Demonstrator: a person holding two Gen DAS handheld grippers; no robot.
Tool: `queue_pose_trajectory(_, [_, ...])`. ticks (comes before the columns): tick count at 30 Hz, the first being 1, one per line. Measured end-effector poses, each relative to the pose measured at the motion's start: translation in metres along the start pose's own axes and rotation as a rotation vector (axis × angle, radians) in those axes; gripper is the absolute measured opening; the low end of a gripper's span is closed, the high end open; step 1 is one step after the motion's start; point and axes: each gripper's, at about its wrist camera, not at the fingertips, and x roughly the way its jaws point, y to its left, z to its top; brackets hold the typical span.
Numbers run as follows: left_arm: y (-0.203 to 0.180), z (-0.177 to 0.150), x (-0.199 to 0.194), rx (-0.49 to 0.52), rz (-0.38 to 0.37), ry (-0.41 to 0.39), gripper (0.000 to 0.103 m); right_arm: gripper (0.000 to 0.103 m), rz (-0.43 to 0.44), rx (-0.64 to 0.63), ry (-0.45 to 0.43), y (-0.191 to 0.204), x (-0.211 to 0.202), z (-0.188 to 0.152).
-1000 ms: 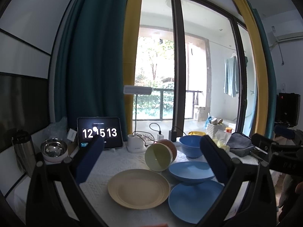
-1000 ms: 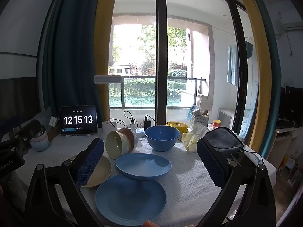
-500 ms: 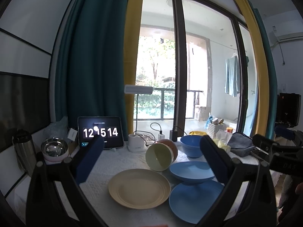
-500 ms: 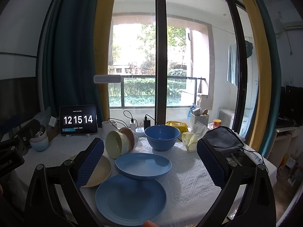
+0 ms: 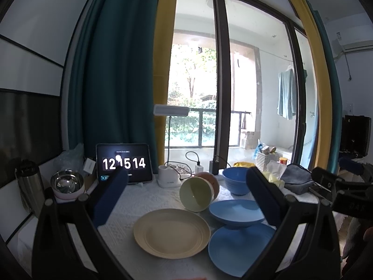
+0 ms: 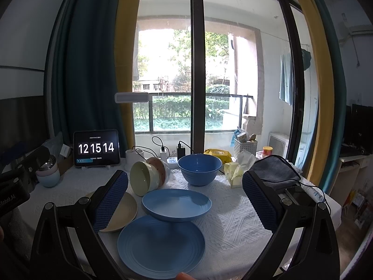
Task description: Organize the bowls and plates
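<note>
On the white tablecloth lie a cream plate, a flat blue plate and a shallow blue dish whose edge rests on that plate. Behind them a pale green bowl lies on its side, nested with a pink bowl. A deep blue bowl stands upright farther back. My left gripper hovers open above the cream plate, holding nothing. My right gripper is open too, held over the blue dishes. In the left wrist view the same blue plate sits at lower right.
A tablet clock, a white lamp base, a power strip with cables, a tissue pack and a grey cloth line the table's back and right. A steel bowl and a flask stand at far left.
The clock went from 12:15:13 to 12:15:14. Both grippers and all the dishes stay where they were.
</note>
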Motion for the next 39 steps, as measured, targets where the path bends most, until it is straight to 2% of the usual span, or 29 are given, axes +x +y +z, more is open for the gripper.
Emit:
queue_pose_trajectory(18, [-0.006, 0.001, 0.005, 0.004, -0.004, 0.017, 0.102, 0.101, 0.002, 0.007, 0.015, 0.001, 0.006, -0.007])
queue_pose_trajectory(29, [-0.023, -0.018, 0.032, 0.019, -0.031, 0.105, 0.102, 0.101, -0.002, 0.021, 0.075, -0.007, 0.033, -0.020])
queue_pose_trajectory(39, [-0.041, -0.040, 0.072, 0.041, -0.057, 0.228, 0.102, 0.101, -0.008, 0.057, 0.157, -0.026, 0.070, -0.039])
